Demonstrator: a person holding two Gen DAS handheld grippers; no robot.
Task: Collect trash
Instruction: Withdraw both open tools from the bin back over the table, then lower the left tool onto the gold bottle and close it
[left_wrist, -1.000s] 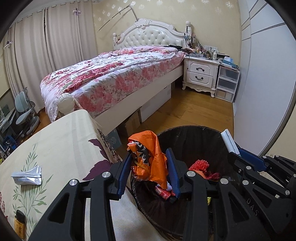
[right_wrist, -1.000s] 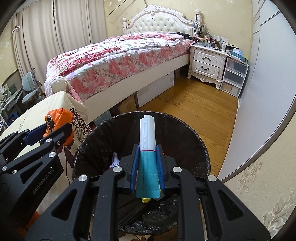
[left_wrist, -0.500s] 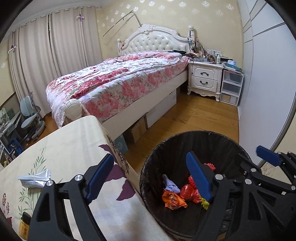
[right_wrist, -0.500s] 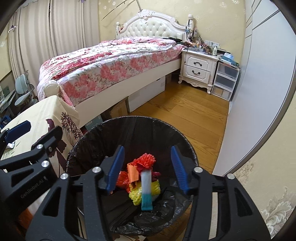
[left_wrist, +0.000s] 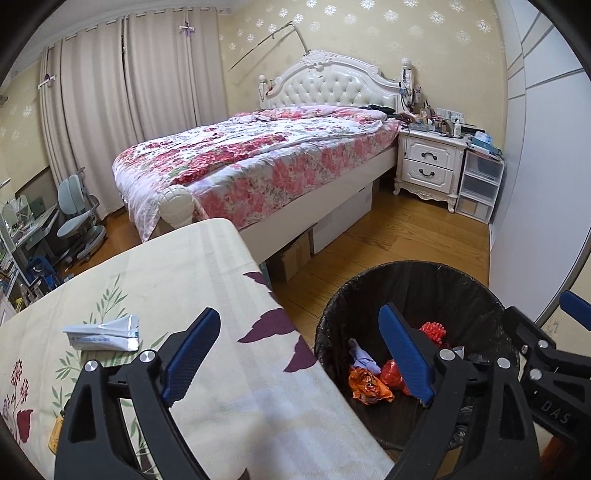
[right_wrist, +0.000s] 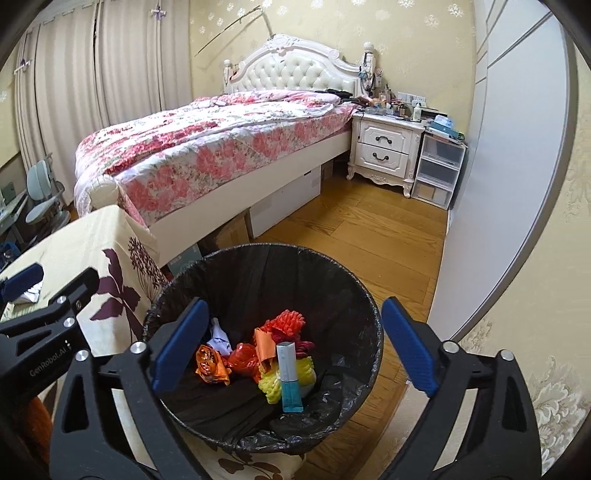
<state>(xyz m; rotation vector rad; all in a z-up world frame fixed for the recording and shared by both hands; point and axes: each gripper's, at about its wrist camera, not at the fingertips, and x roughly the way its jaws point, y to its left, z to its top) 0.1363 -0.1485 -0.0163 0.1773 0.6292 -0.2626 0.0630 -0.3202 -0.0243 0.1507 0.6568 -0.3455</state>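
**Kid:** What changed?

**Me:** Both my grippers let go. A second ago the left gripper (left_wrist: 301, 354) squeezed a crumpled orange plastic wrapper (left_wrist: 369, 384) and the right gripper (right_wrist: 295, 347) pinched a long white and teal box (right_wrist: 290, 374). Now both lie down in the round black-lined trash bin (left_wrist: 406, 280).

**Kid:** What do you see from the left one?

**Me:** Its blue fingers (left_wrist: 192, 354) are spreading wider, with nothing between them. One more bit of trash is left: a flat, crinkled silver and white packet (left_wrist: 101, 334) on the cream flowered tablecloth (left_wrist: 177, 273). It sits up and to the left of the fingers, near them. Its long side runs left to right, across the way I point. My left hand is nearer, so I think that hand should go.

**Kid:** And from the right one?

**Me:** Its blue fingers (right_wrist: 408, 347) are opening wide too, empty, right over the bin. The box lies pointing away from me.

**Kid:** Any words?

**Me:** "GenRoboT.AI" on the left gripper, and "DAS" on the right one. The packet's print is too tiny to read.
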